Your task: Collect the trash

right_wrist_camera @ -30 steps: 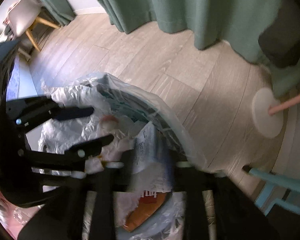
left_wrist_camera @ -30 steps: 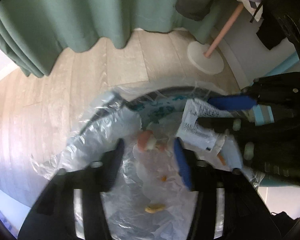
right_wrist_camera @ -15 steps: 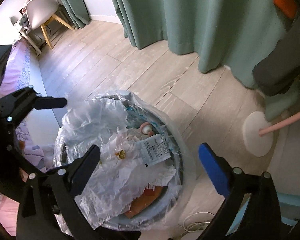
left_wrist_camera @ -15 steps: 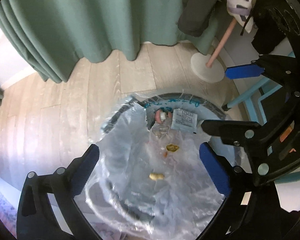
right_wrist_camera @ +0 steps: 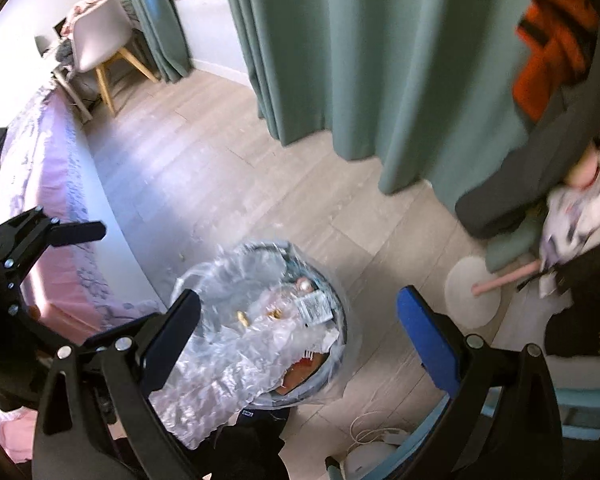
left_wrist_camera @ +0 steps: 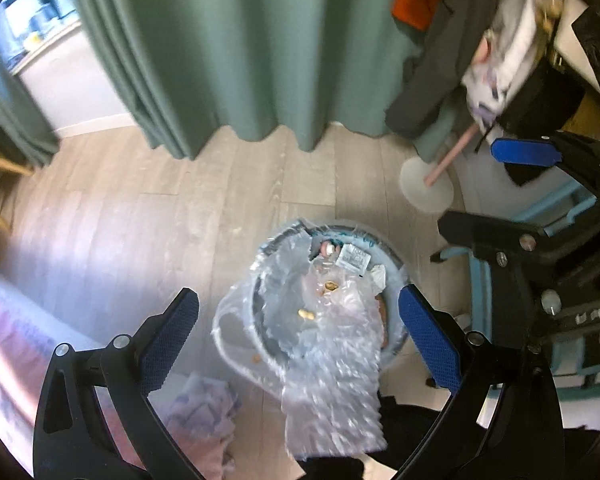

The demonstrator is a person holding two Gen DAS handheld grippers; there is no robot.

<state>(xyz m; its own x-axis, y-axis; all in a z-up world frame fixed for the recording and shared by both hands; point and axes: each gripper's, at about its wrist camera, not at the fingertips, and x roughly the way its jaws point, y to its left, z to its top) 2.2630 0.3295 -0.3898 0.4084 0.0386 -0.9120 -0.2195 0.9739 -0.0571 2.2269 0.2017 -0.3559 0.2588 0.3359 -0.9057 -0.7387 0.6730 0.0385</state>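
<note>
The trash bin [left_wrist_camera: 394, 276] sits on the wooden floor in the lower centre of both wrist views, lined with a clear plastic bag [left_wrist_camera: 236, 320] and topped with crumpled bubble wrap [left_wrist_camera: 332, 360] that spills over its near rim. On the wrap lie a white printed sachet [left_wrist_camera: 354, 257], a few yellowish scraps [left_wrist_camera: 306, 313] and a pinkish lump [left_wrist_camera: 327, 247].

The left gripper [left_wrist_camera: 298, 334] hangs above the bin with its jaws spread wide and nothing between them; the right gripper [right_wrist_camera: 298, 330] is likewise released and empty. Each shows in the other's view at the frame edge.

With the drop apparently made, the sensible course is to clear the bin without snagging the loose wrap, then look around for more litter. A pale crumpled bundle [left_wrist_camera: 198, 404] at lower left of the left view may be a candidate, though blur makes it hard to identify.

The bin's depth is hidden under the wrap; an orange packet [right_wrist_camera: 304, 368] peeks out at its edge
</note>
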